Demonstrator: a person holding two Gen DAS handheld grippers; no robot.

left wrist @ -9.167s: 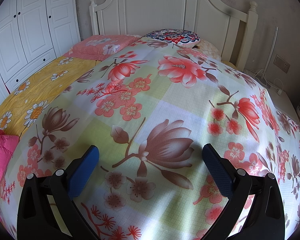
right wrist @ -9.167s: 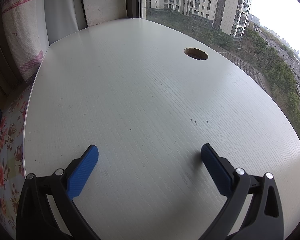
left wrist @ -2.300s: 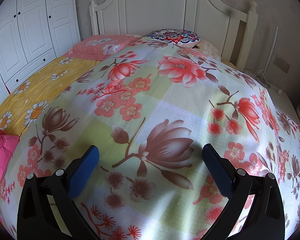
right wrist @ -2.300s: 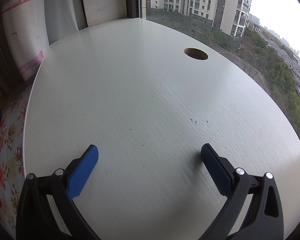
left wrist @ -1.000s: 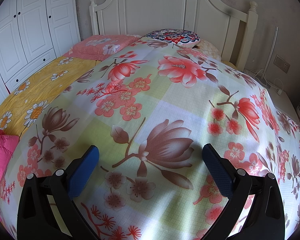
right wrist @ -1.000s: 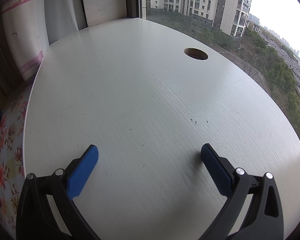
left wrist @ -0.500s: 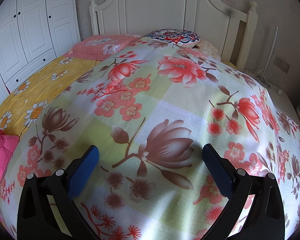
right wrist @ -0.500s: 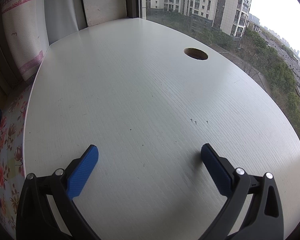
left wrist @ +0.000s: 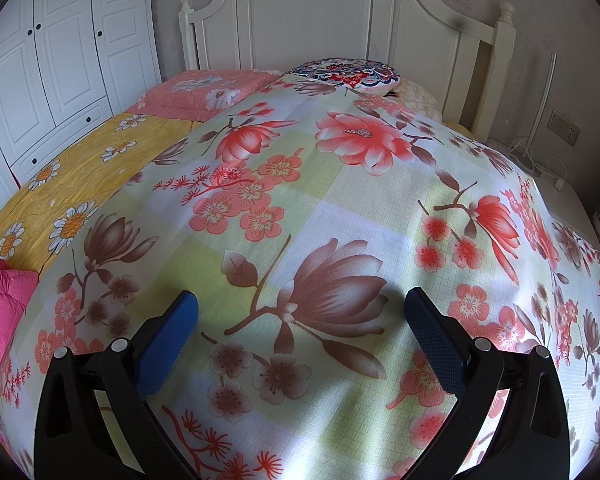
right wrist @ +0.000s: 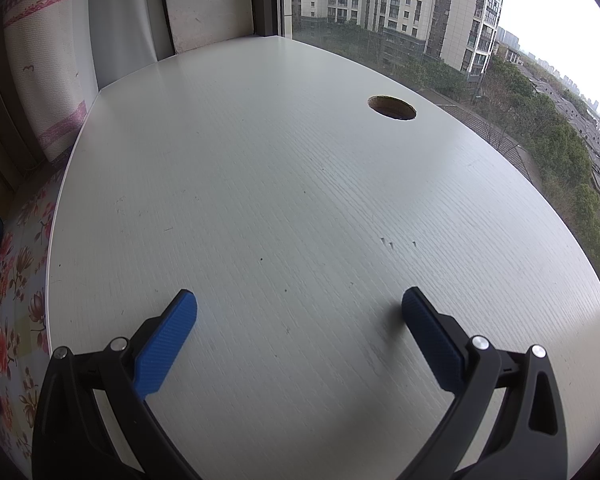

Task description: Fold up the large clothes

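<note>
The left tool (left wrist: pixel 300 312) is hovering low over a flower-print cover (left wrist: pixel 340 208) that is lying spread across the bed (left wrist: pixel 316 12), its fingers standing wide apart with nothing between them. The right tool (right wrist: pixel 299 308) is sitting just above a white bench (right wrist: pixel 284 168) by the window, likewise spread and gripping nothing. No large garment is clearly showing in either view. A pink padded piece (left wrist: pixel 0 300) is peeking in at the near left edge of the bed, beside a yellow daisy sheet (left wrist: pixel 64 176), and may be the clothing, though too little is showing to tell. Judging by this, folding is not yet starting: picking up, laying flat and every fold are all remaining.
</note>
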